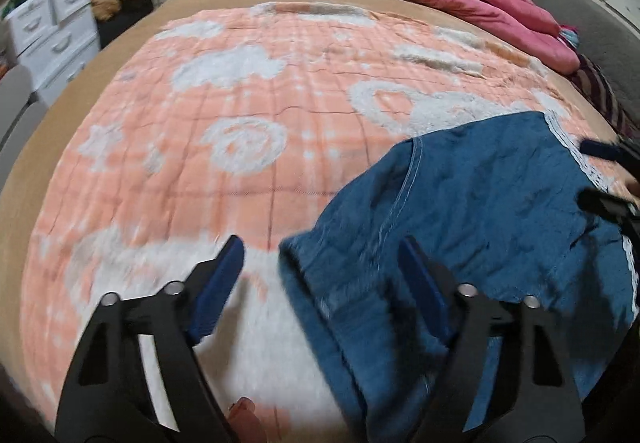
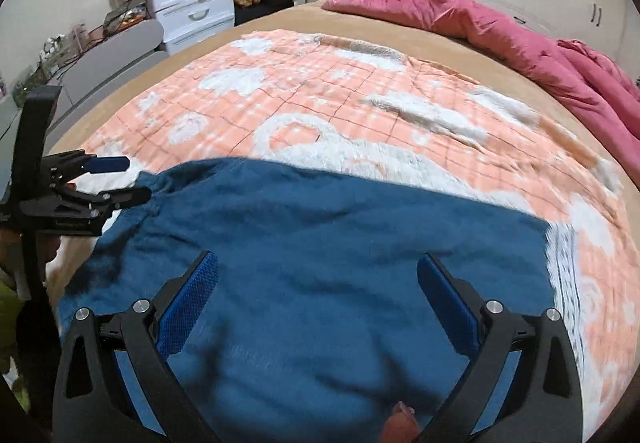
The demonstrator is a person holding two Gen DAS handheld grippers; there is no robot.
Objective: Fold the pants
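The blue denim pants [image 2: 320, 243] with white lace trim lie on the peach-and-white fleece blanket [image 1: 240, 123] covering the bed. The right gripper [image 2: 318, 267] hovers above them, fingers spread wide. The left gripper [image 1: 320, 255], fingers also spread, straddles the pants' edge, gripping nothing.

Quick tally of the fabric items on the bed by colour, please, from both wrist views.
Blue: 1, the pants
Pink: 1, the bunched comforter
Orange-and-white: 1, the blanket
Tan: 1, the bed cover
Total: 4
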